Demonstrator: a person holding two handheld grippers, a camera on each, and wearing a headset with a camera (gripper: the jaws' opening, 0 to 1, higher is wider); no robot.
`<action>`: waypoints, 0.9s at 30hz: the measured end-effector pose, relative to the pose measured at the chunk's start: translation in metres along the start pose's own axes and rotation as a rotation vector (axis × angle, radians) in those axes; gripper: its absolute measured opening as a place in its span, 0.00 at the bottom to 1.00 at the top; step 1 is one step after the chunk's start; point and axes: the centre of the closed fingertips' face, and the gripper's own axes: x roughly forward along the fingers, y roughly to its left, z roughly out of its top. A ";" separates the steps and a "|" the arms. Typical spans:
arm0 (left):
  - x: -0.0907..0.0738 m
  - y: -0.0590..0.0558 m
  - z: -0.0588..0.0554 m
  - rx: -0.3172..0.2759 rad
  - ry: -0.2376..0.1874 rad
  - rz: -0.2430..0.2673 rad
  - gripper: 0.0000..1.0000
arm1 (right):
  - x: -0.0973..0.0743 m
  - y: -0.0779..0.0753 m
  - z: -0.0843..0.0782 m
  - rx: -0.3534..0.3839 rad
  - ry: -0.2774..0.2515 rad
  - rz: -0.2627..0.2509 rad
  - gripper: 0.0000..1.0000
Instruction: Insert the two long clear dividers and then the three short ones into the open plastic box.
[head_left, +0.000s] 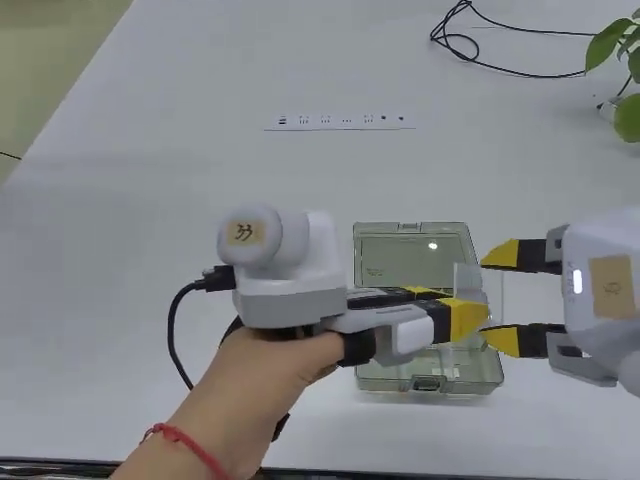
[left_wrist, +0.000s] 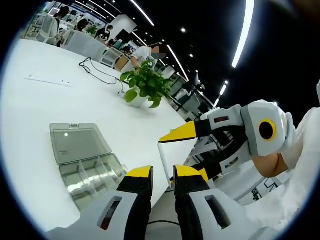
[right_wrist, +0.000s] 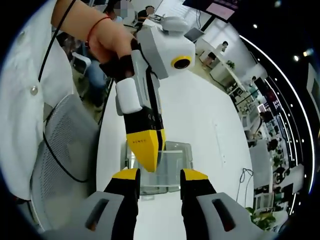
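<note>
Table edge: the white table (head_left: 150, 200) ends just in front of the plastic box (head_left: 430, 384), at the bottom of the head view. Its left edge runs slanted at the top left.
Open room: wide bare table lies left of the box and behind it. Things at the back are well apart from the box.
Box: it sits on the table with its lid (head_left: 410, 255) laid flat behind it. Clear walls already stand inside the tray; I cannot count them.
Left gripper (head_left: 478, 314): a hand (head_left: 270, 365) holds it over the box. Its yellow jaws are pressed together on one clear divider (head_left: 468, 282), held up above the tray.
Right gripper (head_left: 487, 298): its two yellow jaws are wide apart and hold nothing. They sit at the right side of the box, one on each side of the divider's end.
Writing: one paper strip (head_left: 340, 122) with tiny marks lies far back; too small to read. A small sticker (head_left: 375, 272) is in the lid; I cannot read it.
Count: one box, one divider held up, two grippers, one black cable (head_left: 470, 45), one green plant (head_left: 625, 75), one red string (head_left: 185, 445) on the wrist.
</note>
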 end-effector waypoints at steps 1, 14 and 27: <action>0.000 -0.001 0.000 -0.003 0.001 -0.005 0.10 | 0.000 0.001 0.002 0.000 -0.003 0.001 0.32; -0.001 -0.004 -0.004 -0.033 0.001 -0.035 0.00 | 0.000 0.004 0.006 -0.024 0.008 0.009 0.33; -0.003 -0.003 -0.004 -0.063 -0.026 -0.037 0.00 | 0.001 0.004 0.010 -0.044 0.001 0.012 0.34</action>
